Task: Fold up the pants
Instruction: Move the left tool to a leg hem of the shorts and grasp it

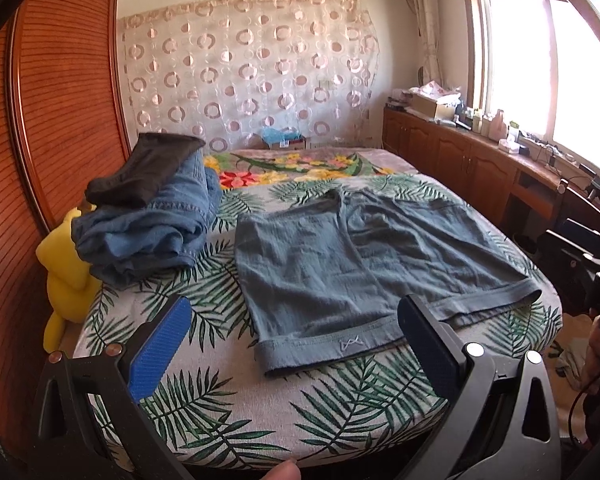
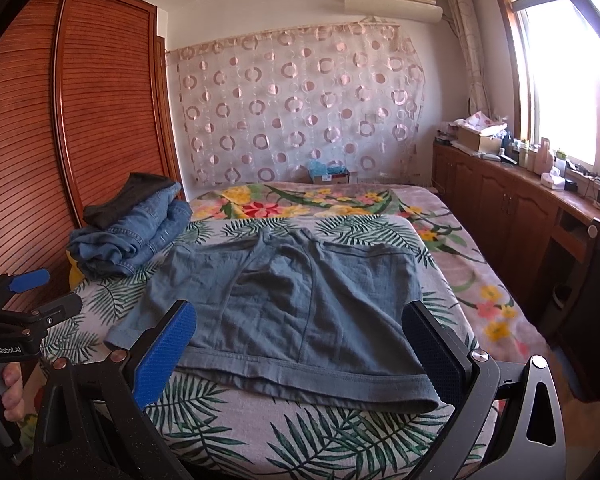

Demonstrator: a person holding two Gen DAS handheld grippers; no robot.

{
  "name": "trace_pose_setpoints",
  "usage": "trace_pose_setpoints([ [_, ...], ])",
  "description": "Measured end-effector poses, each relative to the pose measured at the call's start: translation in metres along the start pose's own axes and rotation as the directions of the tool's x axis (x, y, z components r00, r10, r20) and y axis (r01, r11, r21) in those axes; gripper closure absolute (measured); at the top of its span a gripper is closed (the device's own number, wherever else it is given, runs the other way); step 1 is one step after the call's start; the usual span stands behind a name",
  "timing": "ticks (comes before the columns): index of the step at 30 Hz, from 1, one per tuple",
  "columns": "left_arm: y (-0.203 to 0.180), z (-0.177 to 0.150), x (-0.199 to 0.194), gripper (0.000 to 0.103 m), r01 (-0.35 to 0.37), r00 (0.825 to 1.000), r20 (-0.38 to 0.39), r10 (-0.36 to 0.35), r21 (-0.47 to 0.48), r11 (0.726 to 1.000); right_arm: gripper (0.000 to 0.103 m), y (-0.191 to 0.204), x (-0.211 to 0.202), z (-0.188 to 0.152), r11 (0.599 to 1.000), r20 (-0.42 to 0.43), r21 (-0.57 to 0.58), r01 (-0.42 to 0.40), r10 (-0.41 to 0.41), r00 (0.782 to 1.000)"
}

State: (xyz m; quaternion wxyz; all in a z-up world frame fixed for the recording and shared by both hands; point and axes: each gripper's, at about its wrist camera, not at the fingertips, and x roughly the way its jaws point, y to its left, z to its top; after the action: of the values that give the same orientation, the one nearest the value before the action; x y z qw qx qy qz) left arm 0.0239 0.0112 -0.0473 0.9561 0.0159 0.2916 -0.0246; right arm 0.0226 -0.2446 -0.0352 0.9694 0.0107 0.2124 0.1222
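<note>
Grey-blue pants [image 1: 364, 256], short-legged, spread flat at centre frame on leaf-print bed cover [image 1: 220, 412]. Left gripper [image 1: 296, 352]: fingers wide apart, empty, at lower frame before the near hems. Right gripper [image 2: 300, 356]: fingers wide apart, empty, lower frame. Stack of folded clothes [image 1: 148, 212], denim with dark garment on top, at mid-left.

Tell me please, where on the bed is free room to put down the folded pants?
Free: the flowered blanket right of the gray-blue pants, toward the cabinets; also the flowered strip behind them. The leaf-print cover is bare near the front edge. Crowded: the left side, under the clothes pile.
</note>
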Motion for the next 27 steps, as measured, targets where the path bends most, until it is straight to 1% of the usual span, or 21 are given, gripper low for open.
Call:
trace_pose_setpoints([
  [11, 0.017, -0.023, 0.030, 0.000, 0.005, 0.996, -0.085, -0.005, -0.004, 1.000, 0.000, -0.005, 0.005, -0.006, 1.000, -0.056, -0.018, 0.009, -0.010, 0.998],
  [17, 0.027, -0.040, 0.049, 0.000, -0.006, 0.988, -0.154, 0.007, 0.006, 1.000, 0.000, -0.012, 0.010, -0.009, 1.000, -0.095, -0.016, 0.015, -0.016, 0.995],
  [19, 0.031, -0.046, 0.052, 0.000, -0.017, 0.986, -0.163, 0.017, 0.001, 1.000, 0.000, -0.014, 0.009, -0.010, 1.000, -0.107, -0.013, 0.014, -0.016, 0.994],
  [23, 0.041, -0.054, 0.057, 0.000, -0.013, 0.983, -0.185, 0.009, -0.019, 1.000, 0.000, -0.014, 0.008, -0.013, 1.000, -0.125, -0.017, 0.020, -0.022, 0.992],
  [27, 0.046, -0.058, 0.059, 0.000, -0.011, 0.982, -0.189, 0.006, -0.028, 1.000, 0.001, -0.017, 0.011, -0.013, 1.000, -0.149, -0.008, 0.018, -0.019, 0.989],
])
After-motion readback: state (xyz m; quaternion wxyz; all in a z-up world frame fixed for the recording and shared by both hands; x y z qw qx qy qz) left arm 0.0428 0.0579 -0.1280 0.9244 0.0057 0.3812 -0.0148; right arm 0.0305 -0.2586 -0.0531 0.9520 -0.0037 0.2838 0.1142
